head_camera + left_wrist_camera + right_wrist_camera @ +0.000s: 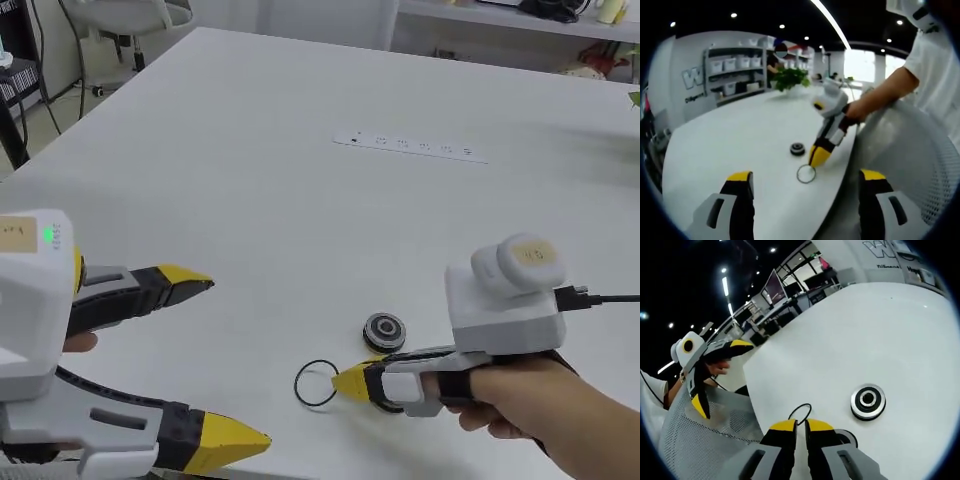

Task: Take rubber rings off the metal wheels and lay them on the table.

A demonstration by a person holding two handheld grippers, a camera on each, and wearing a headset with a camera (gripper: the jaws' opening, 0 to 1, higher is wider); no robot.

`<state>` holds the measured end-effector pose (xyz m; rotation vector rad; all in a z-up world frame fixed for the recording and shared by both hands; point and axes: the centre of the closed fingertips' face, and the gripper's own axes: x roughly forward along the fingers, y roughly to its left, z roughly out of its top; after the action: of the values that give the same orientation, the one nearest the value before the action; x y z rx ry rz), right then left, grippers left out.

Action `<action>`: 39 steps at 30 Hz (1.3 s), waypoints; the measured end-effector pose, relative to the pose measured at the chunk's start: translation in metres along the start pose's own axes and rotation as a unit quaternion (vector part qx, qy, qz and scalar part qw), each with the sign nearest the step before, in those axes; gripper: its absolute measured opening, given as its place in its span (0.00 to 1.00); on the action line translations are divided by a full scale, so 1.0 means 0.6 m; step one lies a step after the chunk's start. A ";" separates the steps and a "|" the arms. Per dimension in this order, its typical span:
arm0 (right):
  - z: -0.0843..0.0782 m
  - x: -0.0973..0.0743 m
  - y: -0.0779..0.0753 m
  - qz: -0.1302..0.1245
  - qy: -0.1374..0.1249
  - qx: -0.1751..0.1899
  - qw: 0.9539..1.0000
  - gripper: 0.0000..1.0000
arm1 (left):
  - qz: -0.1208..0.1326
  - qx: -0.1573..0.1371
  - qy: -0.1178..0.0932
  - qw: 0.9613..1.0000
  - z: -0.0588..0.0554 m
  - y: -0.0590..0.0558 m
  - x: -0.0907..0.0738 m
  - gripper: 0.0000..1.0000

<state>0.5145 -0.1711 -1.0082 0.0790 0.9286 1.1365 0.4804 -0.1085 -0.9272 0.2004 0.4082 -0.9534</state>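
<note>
A thin black rubber ring (316,384) lies flat on the white table (300,200) near its front edge. My right gripper (345,382) is shut, its yellow tips pinching the ring's right side; the ring (800,411) loops out just past the closed tips (801,426). A small metal wheel (384,331) with a dark outer band sits just behind the right gripper, untouched, and shows as the wheel (868,401) and the wheel (797,148). My left gripper (232,362) hovers wide open at the left with nothing between its jaws. From the left gripper (805,176), the ring (806,173) lies straight ahead.
A white power strip (410,146) lies further back on the table. A grey mesh chair back (910,150) stands close to the table's near edge. An office chair (125,15) and shelves stand beyond the far side, and a potted plant (790,77) sits on the table's far end.
</note>
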 end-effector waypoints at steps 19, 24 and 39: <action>0.011 -0.011 -0.009 -0.033 0.008 -0.109 0.994 0.20 | 0.006 -0.005 0.000 1.000 -0.001 0.004 0.000 0.86; 0.024 -0.022 -0.009 -0.031 -0.010 -0.105 0.994 0.21 | 0.006 -0.005 0.000 1.000 -0.001 0.004 -0.001 0.86; 0.079 -0.083 -0.006 -0.033 -0.078 -0.140 0.987 0.26 | -0.004 -0.002 0.001 1.000 -0.001 -0.004 0.000 0.85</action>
<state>0.5434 -0.1941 -0.9502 -0.0903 0.6223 1.1714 0.4784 -0.1095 -0.9279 0.1968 0.4120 -0.9600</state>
